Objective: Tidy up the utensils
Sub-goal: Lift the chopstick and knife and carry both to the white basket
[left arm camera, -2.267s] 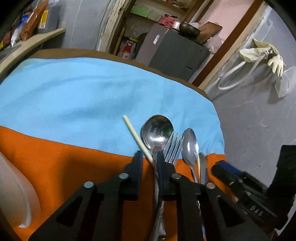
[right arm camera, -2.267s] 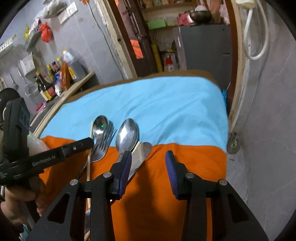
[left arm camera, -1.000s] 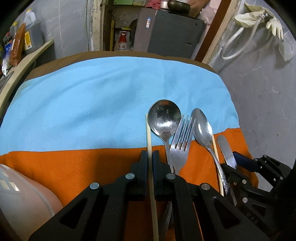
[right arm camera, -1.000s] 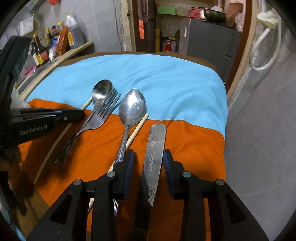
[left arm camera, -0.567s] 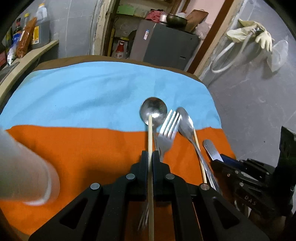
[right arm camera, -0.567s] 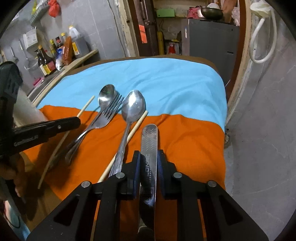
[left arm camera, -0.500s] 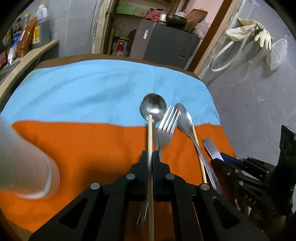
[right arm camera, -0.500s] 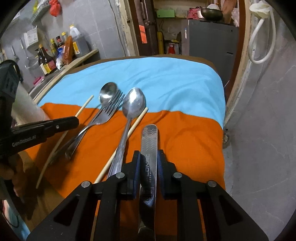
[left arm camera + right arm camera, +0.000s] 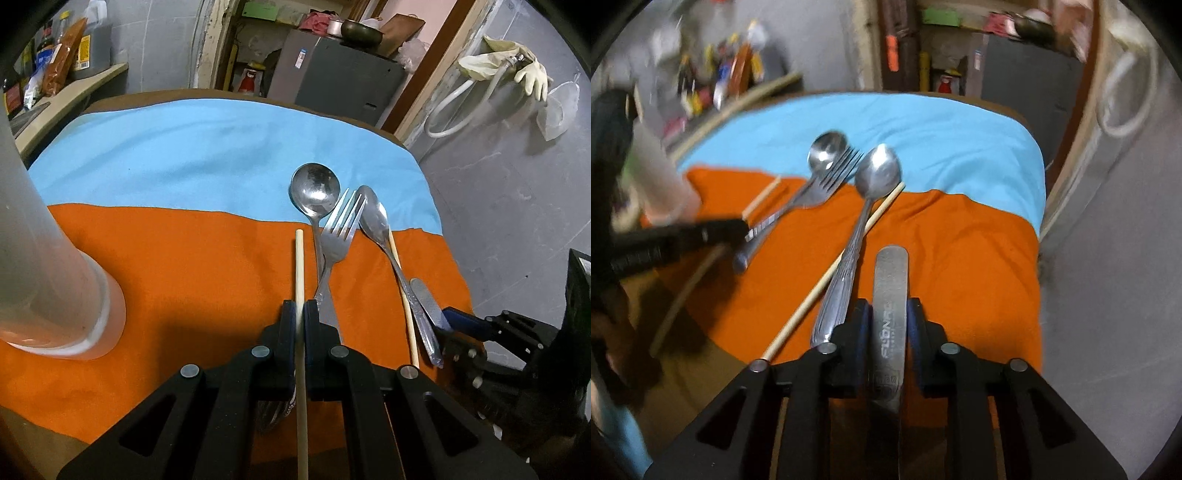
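My left gripper (image 9: 300, 317) is pressed tight onto a pale wooden chopstick (image 9: 299, 266). The stick runs straight through the pinch: its far tip pokes out ahead over the orange cloth (image 9: 192, 258), and its near end passes back beneath the gripper body toward me. It lies along the line of the fingers, almost dead centre.

Just right of that stick I see the round spoon (image 9: 315, 188), its bowl on the blue cloth (image 9: 207, 147), and the fork (image 9: 338, 236) crossing over the spoon's handle, tines touching the oval spoon (image 9: 373, 218) beside it. A second chopstick (image 9: 402, 291) lies under the oval spoon's handle, running toward the near edge of the table. A tall translucent cup (image 9: 48, 280) stands on the orange cloth well to the left of my left gripper.

My right gripper (image 9: 889, 321) has the table knife (image 9: 890, 280) between its blue pads (image 9: 860, 325). The jaws are opening at this moment, yet the pads still look to be against the blade's two edges. The knife's rounded tip reaches ahead of the fingertips over the orange cloth, with the rest running back under the gripper. The oval spoon's handle and the second chopstick lie just left of this gripper, apart from it. This view is blurred, so I cannot make out finer contact.
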`<state>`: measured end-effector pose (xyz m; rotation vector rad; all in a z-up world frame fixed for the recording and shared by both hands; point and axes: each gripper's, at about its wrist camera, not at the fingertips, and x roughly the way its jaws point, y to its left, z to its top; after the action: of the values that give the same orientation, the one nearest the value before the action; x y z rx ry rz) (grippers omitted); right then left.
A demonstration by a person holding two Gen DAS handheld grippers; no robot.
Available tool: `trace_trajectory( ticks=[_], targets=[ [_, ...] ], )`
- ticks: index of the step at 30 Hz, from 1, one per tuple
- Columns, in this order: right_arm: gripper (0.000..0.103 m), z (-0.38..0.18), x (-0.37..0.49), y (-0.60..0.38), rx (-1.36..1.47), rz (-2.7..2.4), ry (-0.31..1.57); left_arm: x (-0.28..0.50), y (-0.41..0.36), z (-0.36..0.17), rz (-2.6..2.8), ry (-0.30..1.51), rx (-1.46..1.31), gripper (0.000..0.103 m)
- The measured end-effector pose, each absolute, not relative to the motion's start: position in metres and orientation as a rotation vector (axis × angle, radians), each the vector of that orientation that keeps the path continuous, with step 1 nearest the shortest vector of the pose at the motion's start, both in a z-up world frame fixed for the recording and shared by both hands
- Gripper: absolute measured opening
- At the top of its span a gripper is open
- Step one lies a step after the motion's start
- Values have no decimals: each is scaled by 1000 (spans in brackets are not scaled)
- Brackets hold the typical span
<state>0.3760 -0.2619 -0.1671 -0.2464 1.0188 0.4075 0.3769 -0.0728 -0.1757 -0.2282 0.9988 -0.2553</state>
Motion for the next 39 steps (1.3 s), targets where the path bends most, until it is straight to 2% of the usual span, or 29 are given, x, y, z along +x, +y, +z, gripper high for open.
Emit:
trace_trajectory(
  ticks=[6, 8, 9, 13, 24, 33, 39],
  targets=[
    [27, -169, 376, -267, -225, 406, 1024, 378, -69, -178, -267, 1007, -252, 2],
    [24, -170, 379, -270, -212, 413, 1037, 379, -67, -179, -273, 1009, -274, 2],
    [17, -169, 381, -272, -197, 416, 1042, 379, -66, -178, -274, 1006, -287, 2],
    [16, -166, 381, -289, -67, 448, 1027, 366, -65, -166, -293, 929, -308, 2],
    [16, -114, 331, -309, 204, 552, 565, 317, -60, -112, -385, 564, -326, 2],
    [16, -84, 333, -288, 260, 624, 404, 304, -38, -86, -382, 457, -372, 2],
    [16, -48, 335, -255, 296, 695, 305, 294, -1, -47, -353, 366, -414, 2]
  ],
)
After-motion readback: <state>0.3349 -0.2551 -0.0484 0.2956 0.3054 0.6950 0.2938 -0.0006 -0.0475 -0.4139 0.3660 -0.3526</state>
